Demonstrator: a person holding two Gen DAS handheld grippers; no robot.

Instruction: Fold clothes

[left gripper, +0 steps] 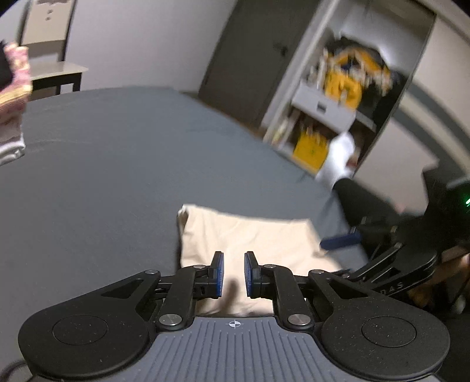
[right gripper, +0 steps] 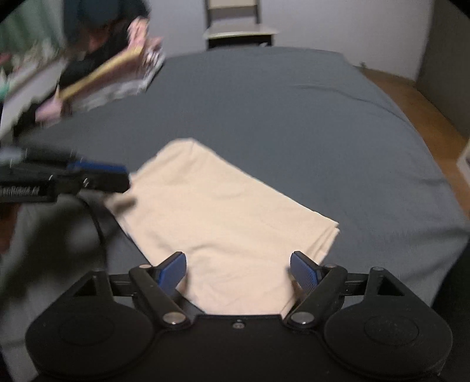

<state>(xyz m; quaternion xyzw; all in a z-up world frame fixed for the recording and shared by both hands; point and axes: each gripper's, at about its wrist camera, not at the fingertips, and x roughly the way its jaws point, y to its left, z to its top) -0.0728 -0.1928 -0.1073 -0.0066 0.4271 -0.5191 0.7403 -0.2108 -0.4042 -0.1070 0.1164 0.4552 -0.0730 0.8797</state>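
Note:
A cream garment (right gripper: 223,211), folded into a flat rectangle, lies on the dark grey bed sheet (right gripper: 293,117). My right gripper (right gripper: 238,264) hovers wide open over its near edge, nothing between the fingers. In the left wrist view the same cream garment (left gripper: 252,235) lies just ahead of my left gripper (left gripper: 234,273), whose blue pads stand a narrow gap apart and hold nothing. The left gripper (right gripper: 117,176) also shows, blurred, at the garment's left corner in the right wrist view. A blue finger of the right gripper (left gripper: 340,241) pokes in beside the garment's right edge.
A blurred pile of pink and patterned clothes (right gripper: 117,73) sits at the bed's far left corner, seen as the pile (left gripper: 11,102) in the left view. A chair (right gripper: 238,26) stands behind the bed. Open closet shelves (left gripper: 346,97) and wooden floor (right gripper: 426,117) lie to the right.

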